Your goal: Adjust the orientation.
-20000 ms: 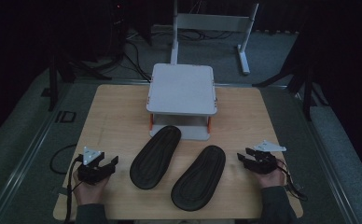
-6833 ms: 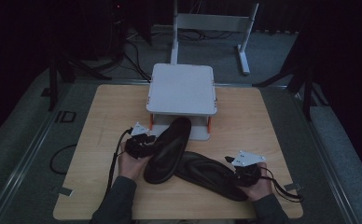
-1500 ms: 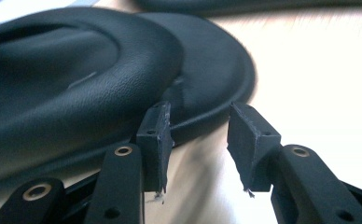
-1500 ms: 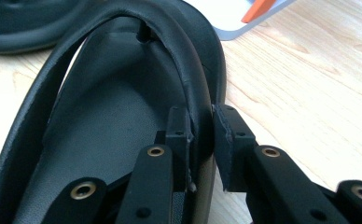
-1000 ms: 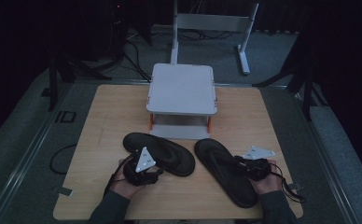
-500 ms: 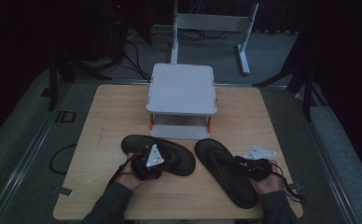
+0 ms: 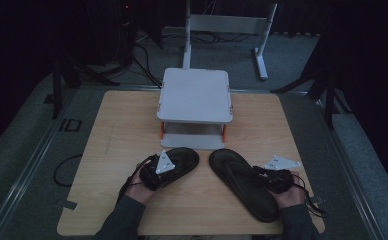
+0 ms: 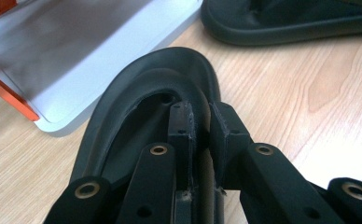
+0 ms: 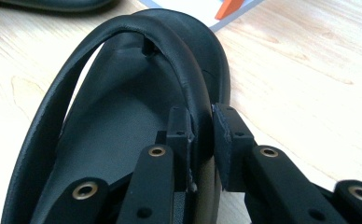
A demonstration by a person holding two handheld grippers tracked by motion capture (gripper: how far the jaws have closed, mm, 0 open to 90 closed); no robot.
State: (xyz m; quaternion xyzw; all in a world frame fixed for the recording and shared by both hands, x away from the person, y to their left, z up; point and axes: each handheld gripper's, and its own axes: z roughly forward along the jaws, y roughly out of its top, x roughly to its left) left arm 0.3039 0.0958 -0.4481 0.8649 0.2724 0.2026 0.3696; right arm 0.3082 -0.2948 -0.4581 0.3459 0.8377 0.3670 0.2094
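A: Where are the two sandals?

B: Two black rubber flip-flop sandals lie on the pale wooden surface [image 7: 107, 150], on its near half. The left sandal [image 7: 179, 162] sits just in front of a low grey two-tier stand with orange posts [image 7: 196, 95], toe near the stand's lower shelf. The right sandal [image 7: 242, 182] lies just beside it, angled, heel close to the surface's near edge.

A: What are the claws doing?

B: The left claw [image 8: 201, 126] has just been closing, and its jaws now pinch the left sandal's strap near the toe post. The right claw [image 9: 201, 126] is clenched on the right sandal's strap [image 9: 188, 79], the strap pressed between both pads.

A: How much open room is there?

B: Bare wood stretches wide on the far left and far right of the stand. A narrow strip of wood separates the two sandals. The right hand [image 7: 289, 192] rests near the surface's near right corner.
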